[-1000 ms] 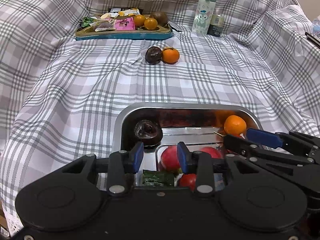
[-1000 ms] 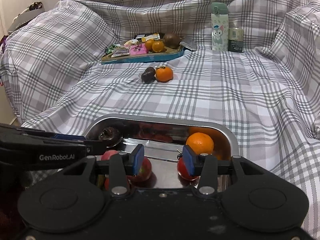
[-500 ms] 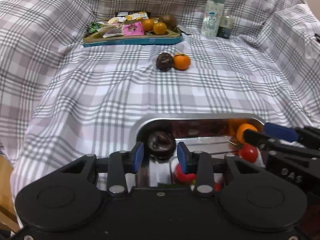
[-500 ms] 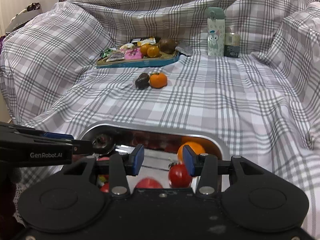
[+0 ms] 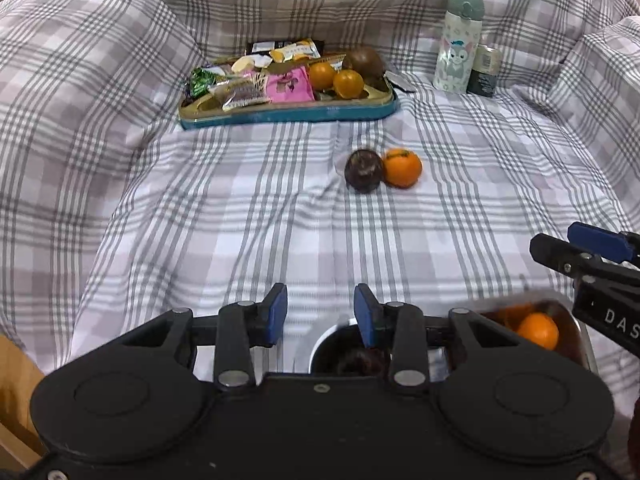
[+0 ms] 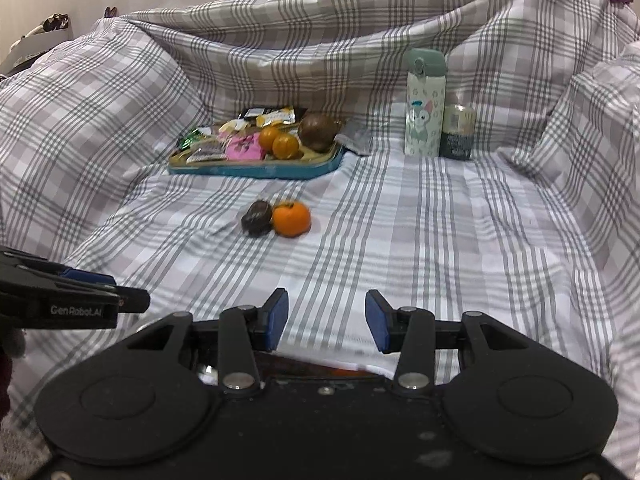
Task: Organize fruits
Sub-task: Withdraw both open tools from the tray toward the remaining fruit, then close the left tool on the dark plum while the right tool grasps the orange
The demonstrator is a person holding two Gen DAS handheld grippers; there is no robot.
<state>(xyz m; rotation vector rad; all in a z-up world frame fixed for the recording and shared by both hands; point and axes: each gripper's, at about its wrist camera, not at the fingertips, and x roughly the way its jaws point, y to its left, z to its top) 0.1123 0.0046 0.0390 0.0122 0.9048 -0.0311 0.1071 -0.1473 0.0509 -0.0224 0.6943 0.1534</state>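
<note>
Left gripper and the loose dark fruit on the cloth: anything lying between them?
Nothing: in the left wrist view only bare checked cloth lies between the left gripper and the dark fruit.

1. We note the left gripper (image 5: 320, 312): matte black body, blue pads, silver pivot screws, twin round recesses.
2. We note the right gripper (image 6: 327, 320): identical build; white "DAS" lettering on its side.
3. Left side reads "GenRobot.AI".

left tool (image 5: 320, 312) | right tool (image 6: 326, 320) | both raised off steel tray (image 5: 576, 328), aiming farther up cloth
</note>
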